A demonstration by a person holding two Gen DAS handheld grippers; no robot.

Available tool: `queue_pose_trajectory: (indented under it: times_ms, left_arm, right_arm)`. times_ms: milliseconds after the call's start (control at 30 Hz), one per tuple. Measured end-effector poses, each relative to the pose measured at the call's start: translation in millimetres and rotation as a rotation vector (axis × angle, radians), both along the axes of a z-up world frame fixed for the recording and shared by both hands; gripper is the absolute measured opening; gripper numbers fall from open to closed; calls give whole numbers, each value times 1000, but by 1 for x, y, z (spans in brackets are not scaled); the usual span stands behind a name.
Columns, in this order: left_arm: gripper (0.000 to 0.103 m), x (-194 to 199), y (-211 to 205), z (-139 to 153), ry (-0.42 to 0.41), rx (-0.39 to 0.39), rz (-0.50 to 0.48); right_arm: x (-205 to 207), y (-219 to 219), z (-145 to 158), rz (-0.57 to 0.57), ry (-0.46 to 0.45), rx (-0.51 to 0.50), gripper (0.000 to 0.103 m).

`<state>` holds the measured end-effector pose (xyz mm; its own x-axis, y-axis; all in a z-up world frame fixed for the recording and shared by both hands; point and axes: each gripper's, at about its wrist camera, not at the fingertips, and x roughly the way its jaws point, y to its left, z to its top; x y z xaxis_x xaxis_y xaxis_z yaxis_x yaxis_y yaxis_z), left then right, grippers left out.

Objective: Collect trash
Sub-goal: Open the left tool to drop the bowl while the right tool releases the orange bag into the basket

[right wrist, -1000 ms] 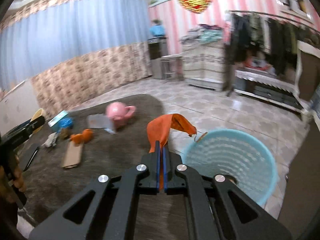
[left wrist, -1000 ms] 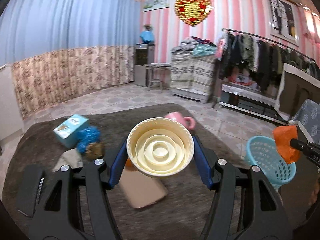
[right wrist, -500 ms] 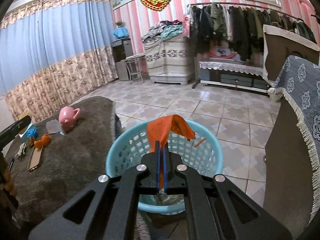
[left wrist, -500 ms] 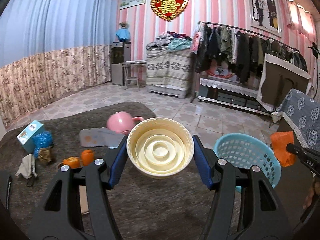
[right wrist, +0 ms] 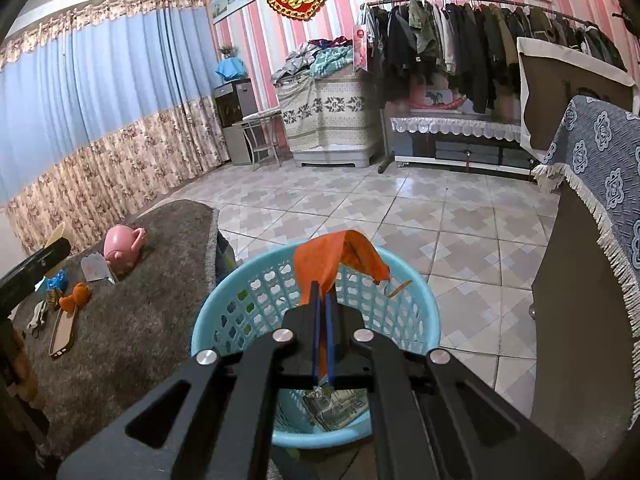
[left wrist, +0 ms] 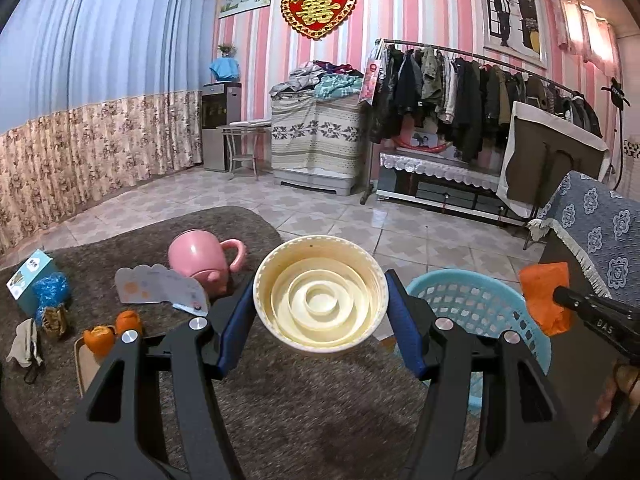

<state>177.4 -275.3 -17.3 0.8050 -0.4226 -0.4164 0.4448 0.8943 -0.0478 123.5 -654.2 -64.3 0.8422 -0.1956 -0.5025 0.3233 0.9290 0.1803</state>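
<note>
The right gripper (right wrist: 322, 300) pinches an orange wrapper (right wrist: 336, 258) above the blue basket (right wrist: 224, 308); jaws closed.

A second ago the right gripper (right wrist: 323, 312), pinching the orange wrapper (right wrist: 336, 260), hung over the brown rug (right wrist: 120, 320) with the blue basket (right wrist: 248, 300) off at its 3 o'clock; now it sits above the basket's mouth, the wrapper dangling over the near rim. The left gripper (left wrist: 320, 308), clamped on the cream paper cup (left wrist: 320, 300), has swung toward the basket (left wrist: 472, 304), which has slid from the frame's 3 o'clock edge to just beside the cup. The cup appears somewhat closer to it, though fisheye distortion makes that hard to judge.
</note>
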Motion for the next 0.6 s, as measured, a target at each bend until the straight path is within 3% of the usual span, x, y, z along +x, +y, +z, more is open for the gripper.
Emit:
queue_pose_trajectory:
  times_ms: [333,600]
  left_arm:
    - [61,10,-22,-7,23,18,-34]
    - [61,14,-72,-15,30,48,-126]
  right_arm:
    - [6,0,-3,2,8,-2,2]
    - [9,-7,-14,-12,12,16,2]
